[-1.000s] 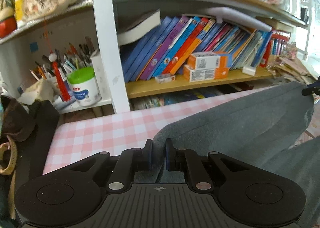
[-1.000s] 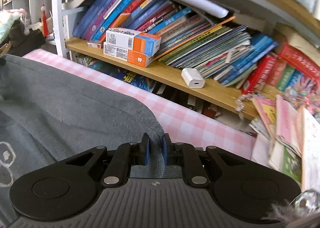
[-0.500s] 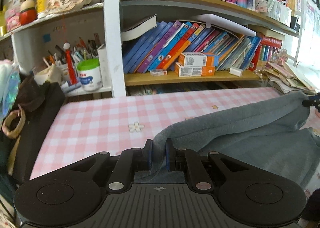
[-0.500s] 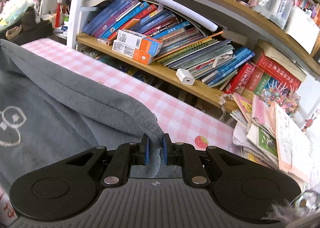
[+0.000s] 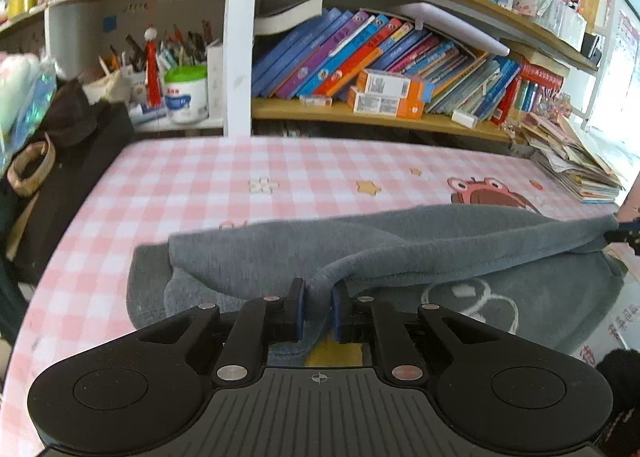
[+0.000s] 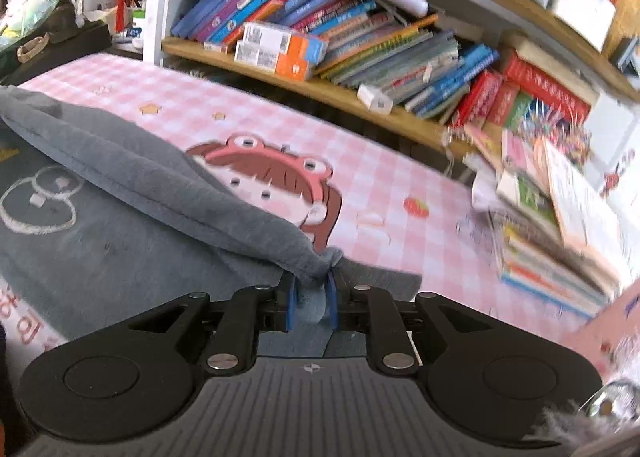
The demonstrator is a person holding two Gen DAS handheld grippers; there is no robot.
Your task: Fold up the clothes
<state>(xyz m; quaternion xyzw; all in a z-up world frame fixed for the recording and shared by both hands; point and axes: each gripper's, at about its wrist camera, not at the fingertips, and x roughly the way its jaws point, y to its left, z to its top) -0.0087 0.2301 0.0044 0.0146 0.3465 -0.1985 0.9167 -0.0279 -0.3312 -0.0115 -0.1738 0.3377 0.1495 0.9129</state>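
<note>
Behind, crowded bookshelves (image 5: 400,69) border the pink checked tablecloth (image 5: 200,185) under a grey garment (image 5: 440,241).

The left hand-held gripper (image 5: 318,311) points downward, its jaws nearly closed. The right hand-held gripper (image 6: 311,303) also points downward; its jaws seem to be opening.

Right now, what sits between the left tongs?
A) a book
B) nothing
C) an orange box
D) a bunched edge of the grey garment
D: in the left wrist view a gathered fold of the grey garment runs between the left tongs.
</note>
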